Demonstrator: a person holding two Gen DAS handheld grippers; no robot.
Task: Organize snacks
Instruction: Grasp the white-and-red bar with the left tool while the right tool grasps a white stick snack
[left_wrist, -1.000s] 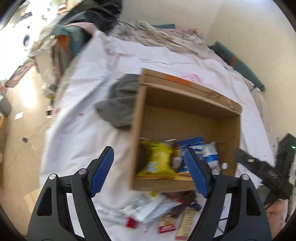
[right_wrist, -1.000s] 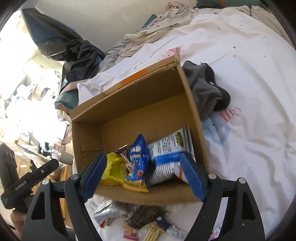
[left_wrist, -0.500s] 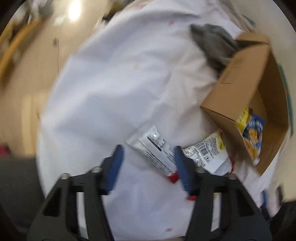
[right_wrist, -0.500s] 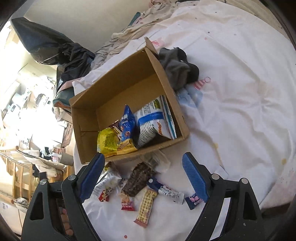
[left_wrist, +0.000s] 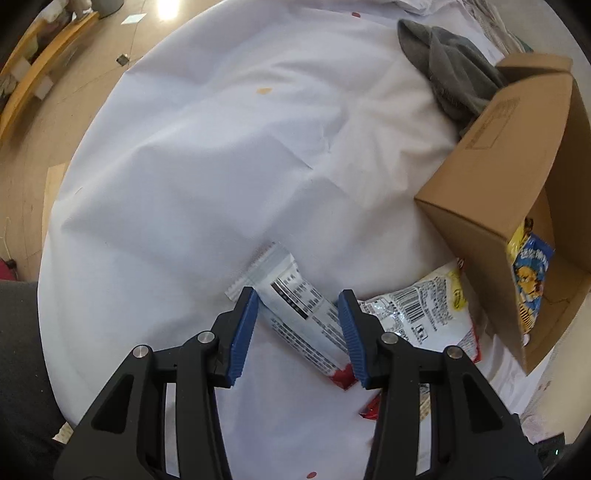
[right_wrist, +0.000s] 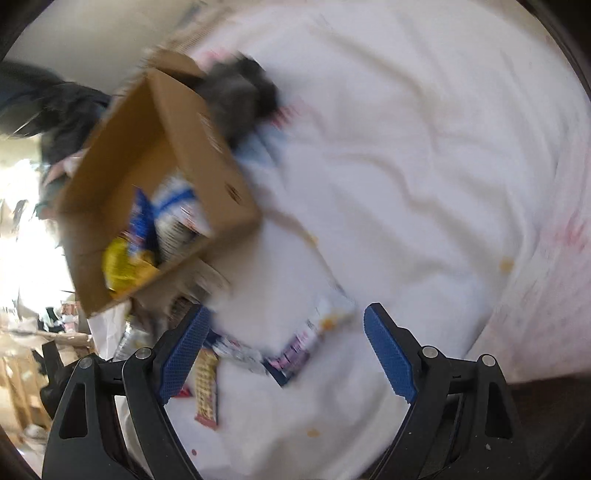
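We have our left gripper (left_wrist: 297, 314) half open, straddling the white snack packet (left_wrist: 291, 295) so its fingers can pinch it; the box (left_wrist: 509, 206) waits at two o'clock (already holding snacks). Our right gripper (right_wrist: 284, 347) hangs wide, empty

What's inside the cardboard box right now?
The cardboard box holds a yellow snack bag and blue packets. Its walls hide anything deeper inside.

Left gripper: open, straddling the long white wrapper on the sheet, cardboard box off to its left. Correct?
One error: the cardboard box sits to the right of the left gripper, not the left, per the left wrist view. The rest holds: jaws open, straddling the long white wrapper on the sheet.
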